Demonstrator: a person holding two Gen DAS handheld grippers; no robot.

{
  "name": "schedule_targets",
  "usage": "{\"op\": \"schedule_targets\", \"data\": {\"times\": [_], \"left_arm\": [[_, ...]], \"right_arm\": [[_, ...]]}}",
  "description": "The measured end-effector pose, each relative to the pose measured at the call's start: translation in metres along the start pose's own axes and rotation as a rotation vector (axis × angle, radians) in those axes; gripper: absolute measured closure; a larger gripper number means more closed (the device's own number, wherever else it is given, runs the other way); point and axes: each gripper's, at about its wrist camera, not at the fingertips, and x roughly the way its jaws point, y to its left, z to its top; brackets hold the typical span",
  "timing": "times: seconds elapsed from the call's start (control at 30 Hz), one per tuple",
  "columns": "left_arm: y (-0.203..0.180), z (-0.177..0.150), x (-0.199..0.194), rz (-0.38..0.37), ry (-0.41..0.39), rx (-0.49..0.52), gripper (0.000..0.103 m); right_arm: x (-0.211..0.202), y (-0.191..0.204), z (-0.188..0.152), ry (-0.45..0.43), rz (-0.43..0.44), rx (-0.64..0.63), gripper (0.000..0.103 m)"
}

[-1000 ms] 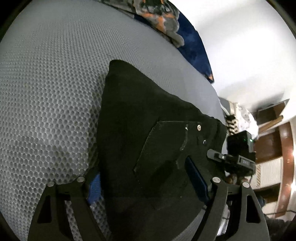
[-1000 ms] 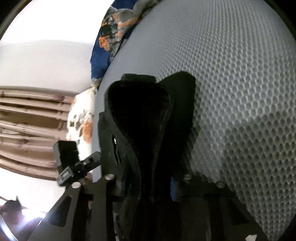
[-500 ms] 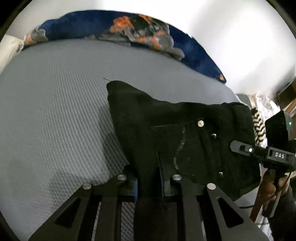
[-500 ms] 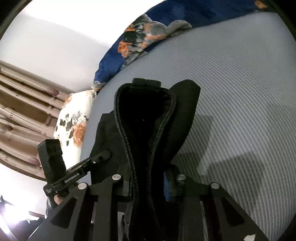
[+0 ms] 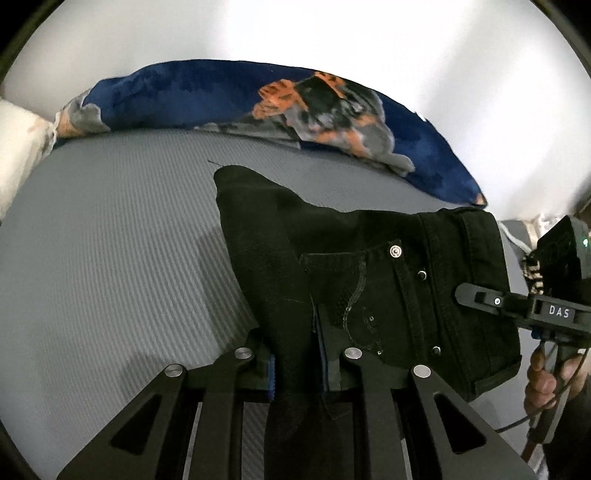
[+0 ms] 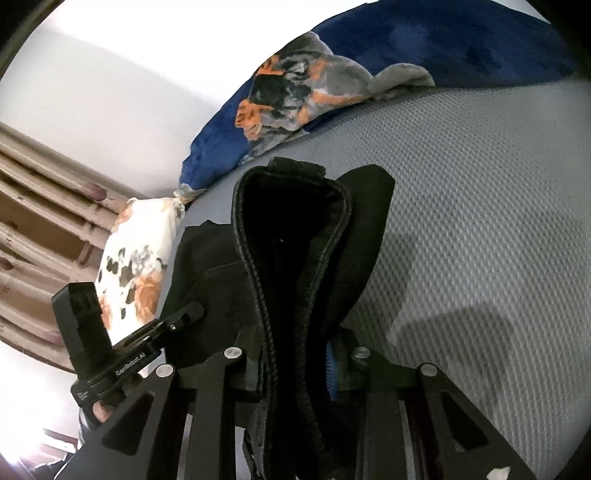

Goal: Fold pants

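Black pants (image 5: 369, 273) hang lifted off a grey mattress (image 5: 110, 258), held by both grippers. My left gripper (image 5: 295, 354) is shut on a fold of the fabric near the back pocket with its rivets. In the right wrist view the waistband (image 6: 291, 266) loops up in front of the lens, and my right gripper (image 6: 295, 362) is shut on it. Each view shows the other gripper from the side: the right one (image 5: 524, 310) at the waistband edge, the left one (image 6: 122, 354) at the lower left, a hand gripping its handle.
A blue, orange and grey blanket (image 5: 295, 107) lies bunched along the far edge of the mattress against a white wall (image 5: 295, 33). A floral white pillow (image 6: 136, 266) sits at one corner beside brown wooden slats (image 6: 44, 206).
The left gripper went from open around the pants to shut on the fabric. Both grippers rose and tilted up, lifting the pants off the mattress; more wall and blanket show.
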Motion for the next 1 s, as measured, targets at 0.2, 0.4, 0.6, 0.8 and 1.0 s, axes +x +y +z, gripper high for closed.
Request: {"op": "schedule_targets", "data": {"times": [0.2,0.4,0.6,0.8,1.0], "left_arm": [[0.008,0.020,0.016,0.023,-0.011,0.013,0.086],[0.014,0.017,0.047,0.126,0.043,0.037,0.073],[0.015,-0.008,0.055,0.230,0.026,0.075,0.045],[0.009,-0.029,0.039,0.282,0.028,0.084,0.034],[-0.006,-0.054,0.011,0.324,0.034,0.104,0.030]], "right_arm": [[0.016,-0.006,0.017,-0.020,-0.040,0.006,0.080],[0.036,-0.014,0.009,0.012,-0.317,-0.047,0.049],[0.026,-0.020,-0.014,-0.002,-0.367,-0.061,0.039],[0.008,-0.003,-0.036,-0.056,-0.432,-0.116,0.032],[-0.021,0.028,-0.070,-0.128,-0.521,-0.193,0.030]]}}
